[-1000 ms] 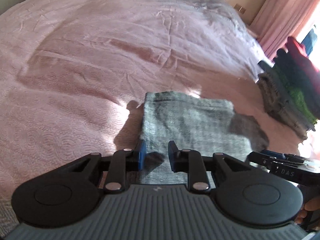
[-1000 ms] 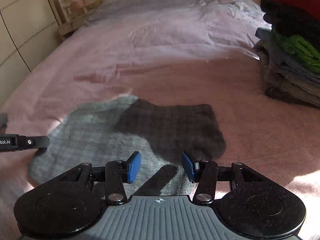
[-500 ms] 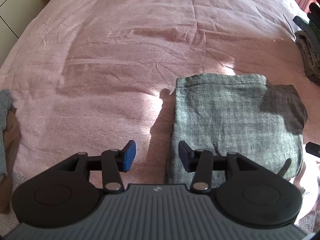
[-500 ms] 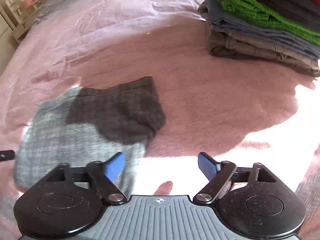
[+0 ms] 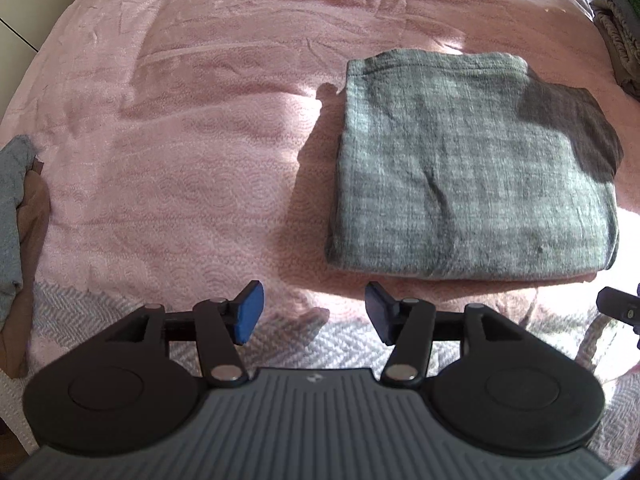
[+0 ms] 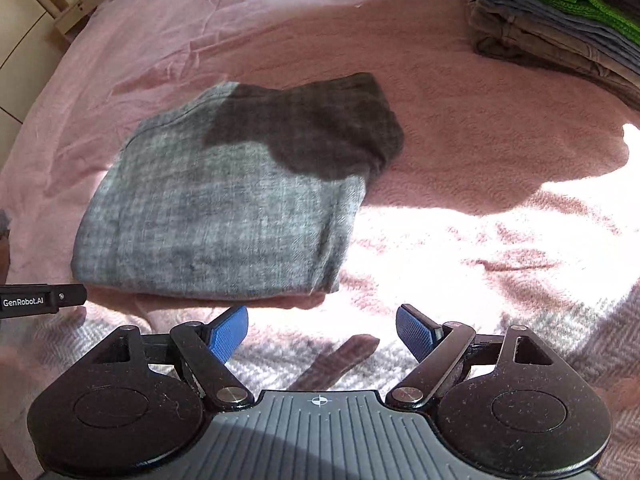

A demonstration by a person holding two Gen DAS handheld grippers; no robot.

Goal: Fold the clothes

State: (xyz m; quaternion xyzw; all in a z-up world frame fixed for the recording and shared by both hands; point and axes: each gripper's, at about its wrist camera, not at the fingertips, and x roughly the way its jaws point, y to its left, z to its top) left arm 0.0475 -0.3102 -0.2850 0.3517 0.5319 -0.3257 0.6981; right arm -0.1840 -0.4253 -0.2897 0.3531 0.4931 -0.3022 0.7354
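On the pink quilted bed (image 5: 180,184), a folded grey woven garment (image 5: 468,172) lies flat before the left gripper (image 5: 314,314) and right gripper (image 6: 322,330), both jaws spread empty.

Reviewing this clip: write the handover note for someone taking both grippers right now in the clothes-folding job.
Left gripper: open, empty, hovering short of the near edge of the grey folded garment.
Right gripper: open, empty, also just short of that edge.
The garment lies flat as a neat rectangle on the pink bedspread; neither gripper touches it.
Done: this piece looks folded.
Left: probably move it onto the stack of folded clothes at far right, then take the unfolded clothes at the left edge.
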